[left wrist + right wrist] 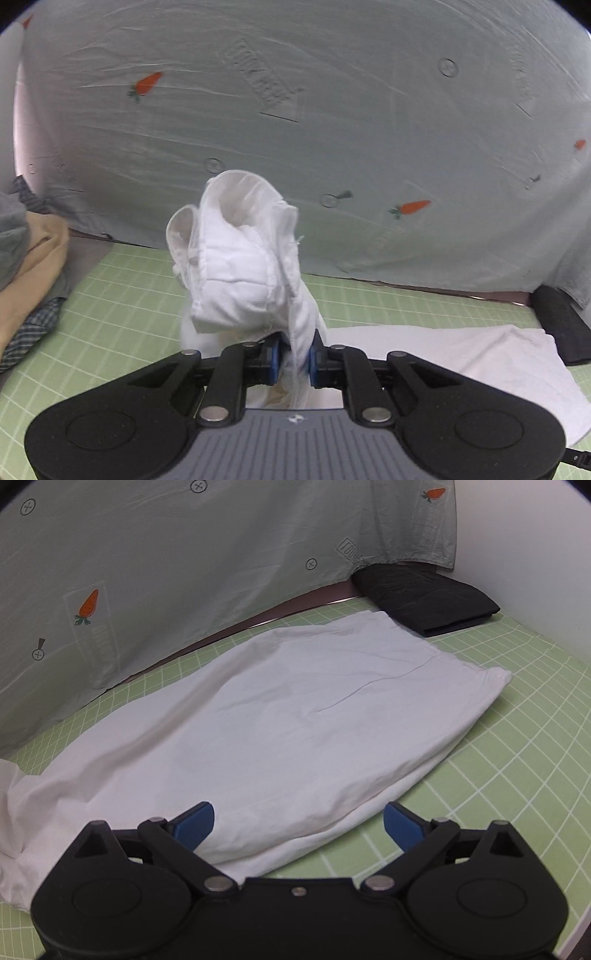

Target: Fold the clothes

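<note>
The left gripper [294,356] is pinching a bunched end of the white garment [243,258] between its blue pads and holding it up off the green grid mat [122,295], while the rest of the cloth is lying flat to the right. The right gripper [299,821] is hovering with its fingers spread wide over the garment's near edge [295,720], gripping nothing. Bare mat is showing to the right of the garment. Only the left view is showing a pile of clothes [33,266] crowding the mat's left side; both views are showing a folded black garment [424,598] in the far right corner, under the hanging carrot-print sheet [166,572].
</note>
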